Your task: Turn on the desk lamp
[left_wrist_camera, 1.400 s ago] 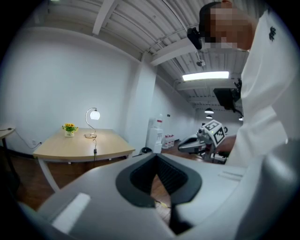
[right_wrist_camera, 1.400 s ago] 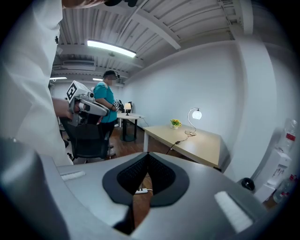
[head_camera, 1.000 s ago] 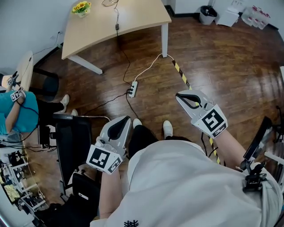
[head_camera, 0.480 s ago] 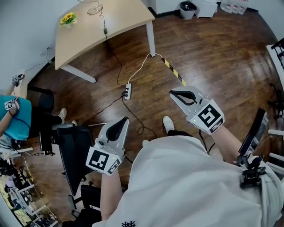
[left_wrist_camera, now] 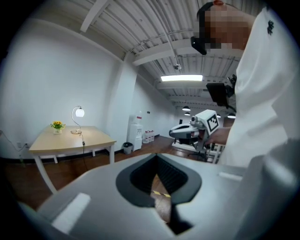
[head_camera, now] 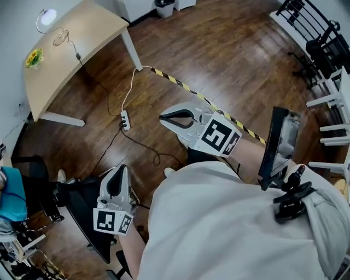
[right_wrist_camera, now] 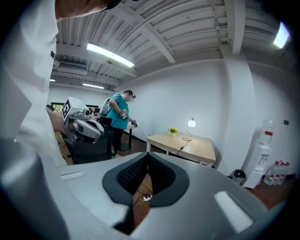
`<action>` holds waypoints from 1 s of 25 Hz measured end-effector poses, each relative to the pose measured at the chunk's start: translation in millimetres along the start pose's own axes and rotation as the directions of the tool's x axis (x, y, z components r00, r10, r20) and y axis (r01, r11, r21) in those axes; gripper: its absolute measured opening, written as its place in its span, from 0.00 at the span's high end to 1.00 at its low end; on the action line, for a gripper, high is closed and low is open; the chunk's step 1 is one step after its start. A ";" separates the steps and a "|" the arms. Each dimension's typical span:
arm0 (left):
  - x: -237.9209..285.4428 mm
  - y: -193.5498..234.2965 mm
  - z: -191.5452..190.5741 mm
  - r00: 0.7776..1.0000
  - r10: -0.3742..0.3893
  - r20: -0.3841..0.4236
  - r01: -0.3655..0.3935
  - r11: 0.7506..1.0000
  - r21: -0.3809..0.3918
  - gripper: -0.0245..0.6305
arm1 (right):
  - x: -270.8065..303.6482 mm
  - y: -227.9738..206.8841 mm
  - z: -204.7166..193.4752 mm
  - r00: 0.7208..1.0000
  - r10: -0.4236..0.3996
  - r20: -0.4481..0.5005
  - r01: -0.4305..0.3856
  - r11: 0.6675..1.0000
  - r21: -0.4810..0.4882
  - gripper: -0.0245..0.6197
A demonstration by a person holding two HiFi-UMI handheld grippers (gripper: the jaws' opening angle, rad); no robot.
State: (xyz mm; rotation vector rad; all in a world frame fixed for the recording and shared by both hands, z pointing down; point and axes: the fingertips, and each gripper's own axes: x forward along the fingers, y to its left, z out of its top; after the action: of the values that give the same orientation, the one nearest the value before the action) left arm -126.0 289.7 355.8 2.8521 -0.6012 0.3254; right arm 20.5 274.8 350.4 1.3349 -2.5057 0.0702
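Left gripper (head_camera: pixel 118 169) and right gripper (head_camera: pixel 163 116) both have their tips pressed together, nothing between them. The lamp (head_camera: pixel 47 16) glows at the desk's (head_camera: pixel 82 46) far corner, well apart from both grippers.

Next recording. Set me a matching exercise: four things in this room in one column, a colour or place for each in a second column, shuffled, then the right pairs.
Things
1. desk lamp
2. flowers
3. power strip
4. tape

Descriptions
A. yellow and black stripes, laid across the floor
B. white, lying on the floor with cables running to it
C. white round head, at the far end of the table
D. yellow, standing on the table

Pairs: 1-C, 2-D, 3-B, 4-A
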 end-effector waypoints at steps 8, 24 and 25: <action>-27.2 -16.6 -13.8 0.999 -0.048 -0.001 0.048 0.999 0.004 0.94 | -11.2 41.6 3.8 1.000 -0.019 -0.023 0.019 1.000 -0.003 0.96; -52.1 -19.2 -22.6 0.998 -0.064 0.008 0.064 0.998 0.012 0.94 | -2.1 71.1 10.0 0.999 -0.016 -0.031 0.015 0.999 -0.029 0.96; -52.8 -18.8 -22.8 0.998 -0.063 0.007 0.063 0.998 0.011 0.94 | -0.7 71.8 10.5 0.999 -0.013 -0.032 0.012 0.999 -0.031 0.96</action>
State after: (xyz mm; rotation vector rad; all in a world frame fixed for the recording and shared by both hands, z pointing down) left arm -169.2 331.8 361.1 2.8769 -0.5107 0.3086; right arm -40.3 314.2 347.2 1.3272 -2.4613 0.0501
